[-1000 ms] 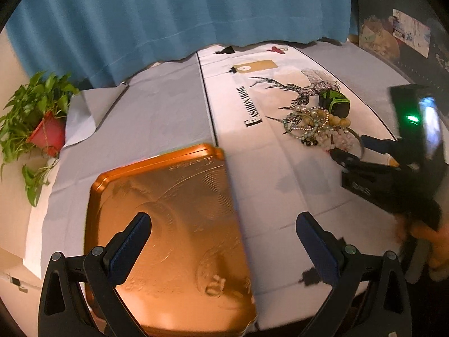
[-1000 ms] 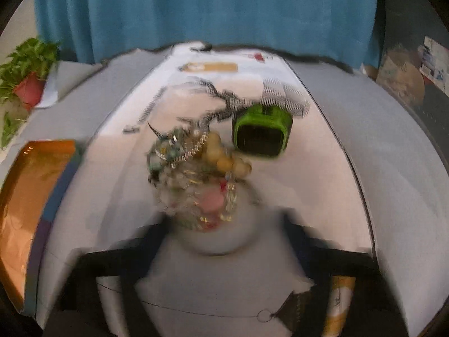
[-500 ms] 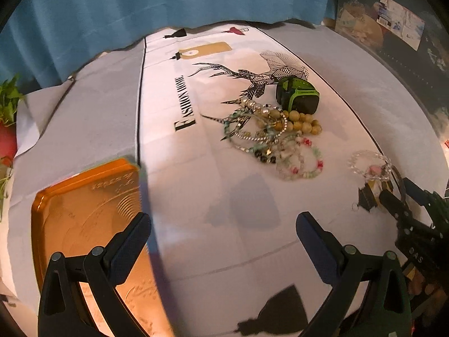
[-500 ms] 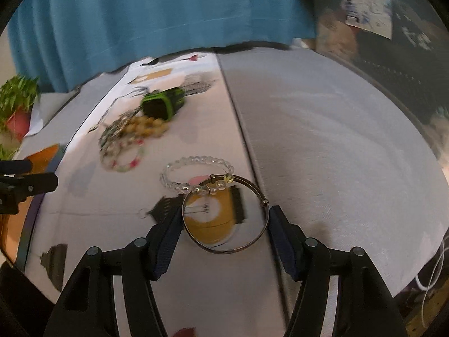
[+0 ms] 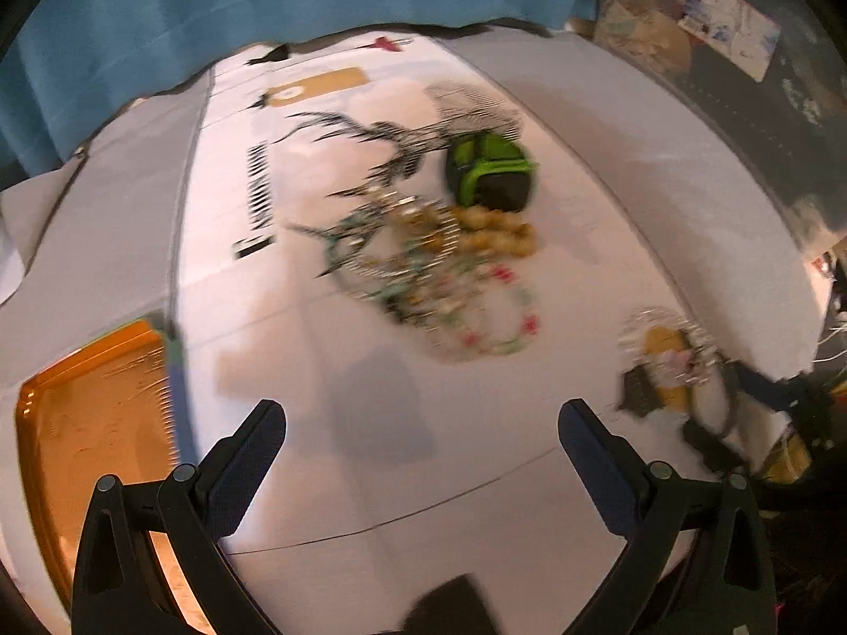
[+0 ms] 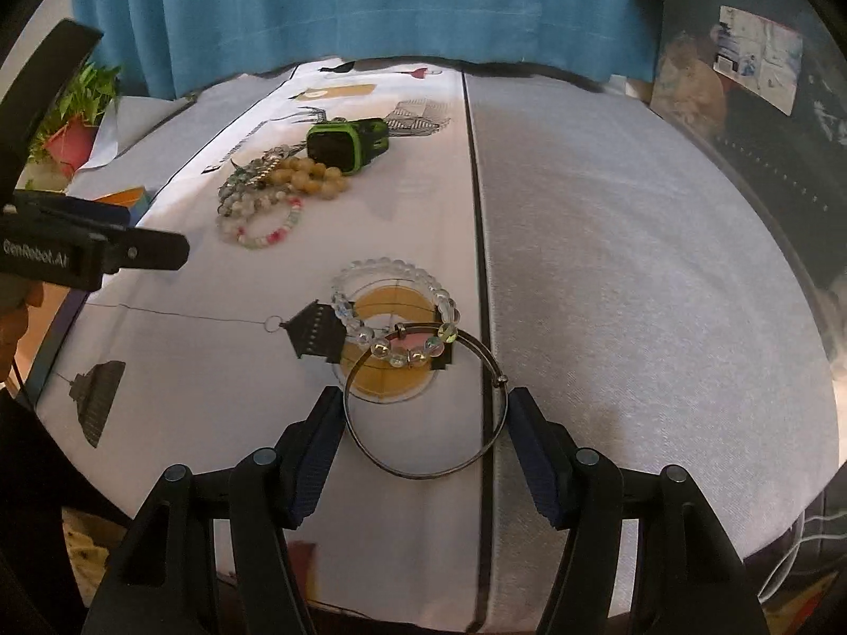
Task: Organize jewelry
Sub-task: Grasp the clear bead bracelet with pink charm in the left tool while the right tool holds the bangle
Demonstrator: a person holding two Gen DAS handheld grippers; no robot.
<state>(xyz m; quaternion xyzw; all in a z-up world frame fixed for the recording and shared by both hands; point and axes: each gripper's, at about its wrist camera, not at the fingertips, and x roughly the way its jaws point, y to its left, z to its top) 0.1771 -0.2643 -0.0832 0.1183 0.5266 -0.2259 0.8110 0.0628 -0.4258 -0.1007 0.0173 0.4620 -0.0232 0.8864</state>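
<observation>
Item: thin silver metal bangle (image 6: 423, 407), spanned between the right gripper (image 6: 423, 439) jaws, clamped on it at the bench's near edge. Clear glass-bead bracelet (image 6: 394, 312) overlaps its rim; lifting could drag it. Left gripper (image 5: 421, 468): jaws apart, empty. Left view alone shows the orange metal tray (image 5: 90, 423); right view alone shows sharp detail.

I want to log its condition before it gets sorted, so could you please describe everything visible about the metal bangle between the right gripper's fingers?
The metal bangle is a thin, dark silvery wire hoop with a small joint on its right side. It sits between the right gripper fingers, which flank its sides; actual contact is unclear. Its far edge overlaps a clear bead bracelet and a yellow printed circle on the tablecloth.
</observation>
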